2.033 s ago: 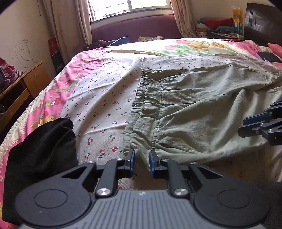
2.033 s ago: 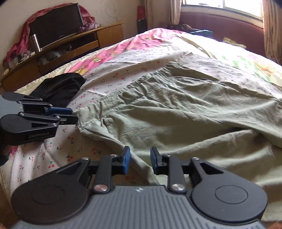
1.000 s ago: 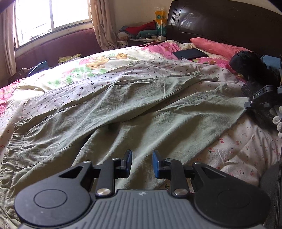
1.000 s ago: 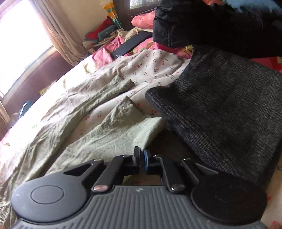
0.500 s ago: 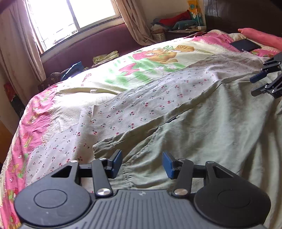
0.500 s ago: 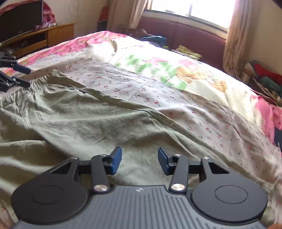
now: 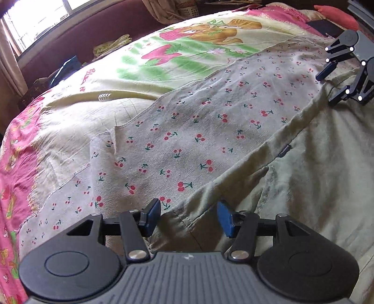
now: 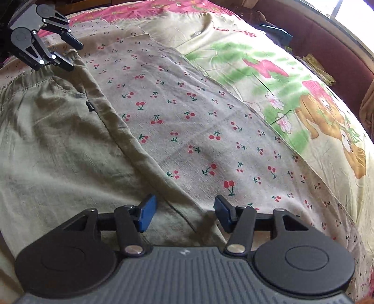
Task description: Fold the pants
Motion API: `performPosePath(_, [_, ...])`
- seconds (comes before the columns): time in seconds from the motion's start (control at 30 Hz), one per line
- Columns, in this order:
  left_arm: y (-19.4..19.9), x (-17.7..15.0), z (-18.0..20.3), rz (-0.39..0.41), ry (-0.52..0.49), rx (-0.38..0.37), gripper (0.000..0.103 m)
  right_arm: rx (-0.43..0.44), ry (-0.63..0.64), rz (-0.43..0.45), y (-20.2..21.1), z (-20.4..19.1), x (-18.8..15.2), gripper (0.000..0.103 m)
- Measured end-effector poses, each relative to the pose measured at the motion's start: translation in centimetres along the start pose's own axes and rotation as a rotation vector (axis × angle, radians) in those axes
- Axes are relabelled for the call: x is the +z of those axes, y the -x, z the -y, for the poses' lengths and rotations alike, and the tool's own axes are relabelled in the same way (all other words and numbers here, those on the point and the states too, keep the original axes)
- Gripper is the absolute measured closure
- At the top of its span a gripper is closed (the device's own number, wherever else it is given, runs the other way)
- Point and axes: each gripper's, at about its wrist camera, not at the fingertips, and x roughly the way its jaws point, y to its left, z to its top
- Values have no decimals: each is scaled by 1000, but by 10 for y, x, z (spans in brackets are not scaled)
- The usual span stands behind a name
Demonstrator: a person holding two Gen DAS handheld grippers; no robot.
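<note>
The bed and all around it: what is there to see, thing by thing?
pants: one, pale green, spread flat on the bed, far edge along the cherry cloth
small label: one, dark, on that edge of the pants
cherry-print cloth: one, grey-white with red cherries, beside the pants
bedspread: one, cream, pink and green cartoon print, beyond the cherry cloth
window: one, bright, behind the bed
left gripper: one, black with blue fingers, opening over the pants' edge
right gripper: one, black with blue fingers, opening over the same edge
</note>
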Motion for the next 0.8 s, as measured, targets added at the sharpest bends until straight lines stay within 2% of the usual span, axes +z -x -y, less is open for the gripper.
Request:
performPosePath(0.07, [-8, 0, -1, -48, -52, -2, 37, 21, 21, -38, -8, 2, 5, 46])
performPosePath(0.17, [-6, -4, -8, -77, -50, -53, 37, 59, 25, -80, -17, 0, 10, 49])
performPosePath(0.2, [-6, -6, -10, -85, -53, -60, 37, 71, 8, -88, -19, -1, 11, 53])
performPosePath(0.27, [-13, -8, -14, -129, -40, -65, 42, 91, -10, -89, -21, -4, 9, 73])
performPosePath(0.3, [-16, -9, -16, -143, -26, -69, 48, 90, -22, -89, -21, -7, 7, 78])
performPosePath(0.37, [-15, -7, -17, -132, 0, -60, 57, 77, -19, -84, -19, -14, 7, 96])
performPosePath(0.4, [-14, -5, -18, -121, 10, -49, 65, 67, -14, -82, -17, -18, 6, 97])
performPosePath(0.47, [-9, -6, -15, -109, 8, -27, 72, 28, -4, -67, -9, -25, 5, 99])
performPosePath(0.53, [1, -10, -5, -88, -29, 26, 79, -3, -6, -37, 3, -30, 4, 100])
performPosePath(0.67, [42, -22, 15, -6, -50, 100, 80, -90, -8, 58, 49, -54, 0, 100])
performPosePath(0.8, [116, -57, 37, 98, -20, 152, 80, -127, 25, 152, 126, -106, -21, 100])
